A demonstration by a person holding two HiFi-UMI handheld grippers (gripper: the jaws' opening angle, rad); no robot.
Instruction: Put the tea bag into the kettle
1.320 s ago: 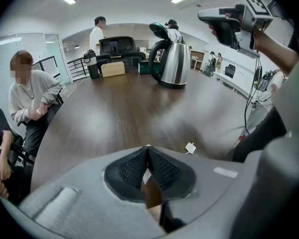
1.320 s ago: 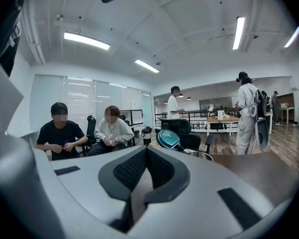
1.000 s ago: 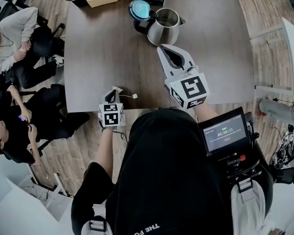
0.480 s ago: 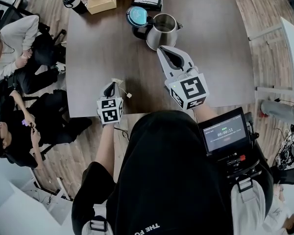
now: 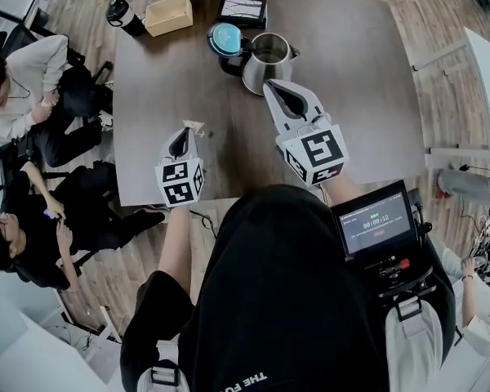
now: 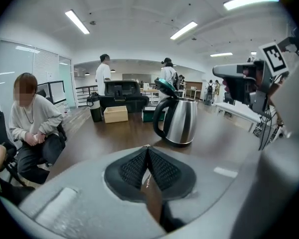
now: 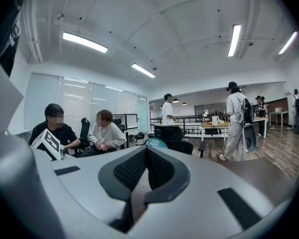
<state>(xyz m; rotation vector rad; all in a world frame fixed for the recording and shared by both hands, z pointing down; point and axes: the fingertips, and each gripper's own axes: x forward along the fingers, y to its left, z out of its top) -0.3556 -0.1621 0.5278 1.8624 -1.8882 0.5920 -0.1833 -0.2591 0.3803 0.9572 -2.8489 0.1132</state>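
1. Now the left gripper [image 5: 184, 131] has moved forward from the near edge of the tabletop [image 5: 367, 72], and its jaws stay pressed together on the tea bag [image 5: 194, 125], which peeks out at the jaw tips.
2. Along with it, the small tag [image 5: 210, 135] has left its earlier spot on the tabletop. It now sits just right of the jaw tips, though whether it hangs free is too small to tell.
3. In the left gripper view the kettle [image 6: 178, 121] stands ahead of the gripper and slightly right, well apart, with its lid [image 5: 226, 37] tipped open.
4. Meanwhile the right gripper [image 5: 271, 86] has hardly shifted. Its jaws are together on nothing and its tips hover just beside the kettle's body.
5. By my judgement the pick-up is done and the carry has begun. What remains is to bring the tea bag over the open mouth and let go.
6. One risk is the right gripper, which sits close to the kettle on the left gripper's path.
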